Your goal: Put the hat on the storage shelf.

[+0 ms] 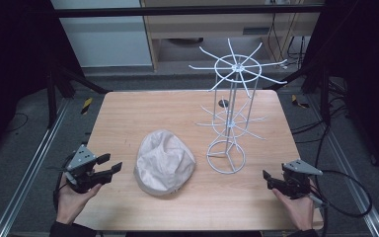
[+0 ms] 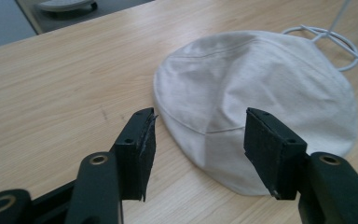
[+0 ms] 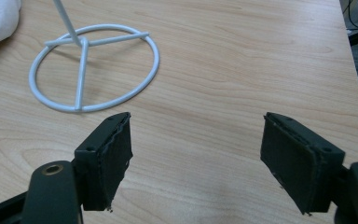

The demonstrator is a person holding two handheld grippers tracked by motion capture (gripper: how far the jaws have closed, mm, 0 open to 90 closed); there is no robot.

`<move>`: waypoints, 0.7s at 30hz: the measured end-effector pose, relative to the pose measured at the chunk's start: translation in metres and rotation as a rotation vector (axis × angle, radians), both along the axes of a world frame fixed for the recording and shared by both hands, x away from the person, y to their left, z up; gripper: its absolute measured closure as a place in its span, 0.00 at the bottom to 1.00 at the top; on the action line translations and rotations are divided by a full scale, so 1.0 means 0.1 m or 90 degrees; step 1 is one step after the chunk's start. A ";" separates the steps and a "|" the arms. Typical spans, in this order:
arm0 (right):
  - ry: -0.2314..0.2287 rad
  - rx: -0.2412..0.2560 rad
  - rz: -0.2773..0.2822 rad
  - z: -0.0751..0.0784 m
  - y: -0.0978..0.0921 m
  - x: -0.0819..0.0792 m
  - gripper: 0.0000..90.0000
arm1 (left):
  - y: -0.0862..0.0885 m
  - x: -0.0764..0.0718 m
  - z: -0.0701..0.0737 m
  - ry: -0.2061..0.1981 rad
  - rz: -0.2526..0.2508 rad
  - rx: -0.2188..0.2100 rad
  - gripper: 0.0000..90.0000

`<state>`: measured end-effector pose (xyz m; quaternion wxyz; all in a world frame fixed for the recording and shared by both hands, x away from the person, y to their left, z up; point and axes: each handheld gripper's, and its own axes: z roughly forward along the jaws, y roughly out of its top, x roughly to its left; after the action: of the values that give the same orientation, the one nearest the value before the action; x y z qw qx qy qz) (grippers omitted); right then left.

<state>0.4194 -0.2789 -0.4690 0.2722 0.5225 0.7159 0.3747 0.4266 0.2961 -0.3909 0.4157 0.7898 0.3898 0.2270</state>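
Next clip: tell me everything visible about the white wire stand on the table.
The white wire stand looks like thin coated metal. A ring base with three spokes lies flat on the wooden table; thin uprights rise from it to two tiers of rings with radiating prongs, the upper tier wider. It stands upright on the table's right half, nothing hanging on it. The pale cap lies beside its base, to the left; whether they touch is unclear. Both grippers are away from it.

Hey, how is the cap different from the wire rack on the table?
The cap is soft, pale beige fabric; the wire rack is stiff white wire. The cap lies low and crumpled on the table; the rack stands upright on a ring base, with spokes fanning out at two levels. The cap is a solid shape; the rack is open, so you see through it. Both rest on the table, and neither is held by a gripper.
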 end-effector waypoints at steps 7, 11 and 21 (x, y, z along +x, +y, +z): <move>0.006 -0.007 0.010 0.00 0.03 -0.03 0.29 | -0.22 0.08 0.07 0.011 -0.049 0.053 0.48; 0.010 -0.010 0.015 -0.01 0.05 -0.03 0.29 | -0.30 0.13 0.11 0.017 -0.066 0.072 0.50; 0.020 -0.013 0.017 -0.04 0.05 -0.02 0.28 | -0.49 0.39 0.03 0.066 -0.097 0.111 0.52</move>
<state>0.4173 -0.2739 -0.4725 0.2610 0.5158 0.7308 0.3630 0.4654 0.2467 -0.3876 0.3407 0.8610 0.3285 0.1865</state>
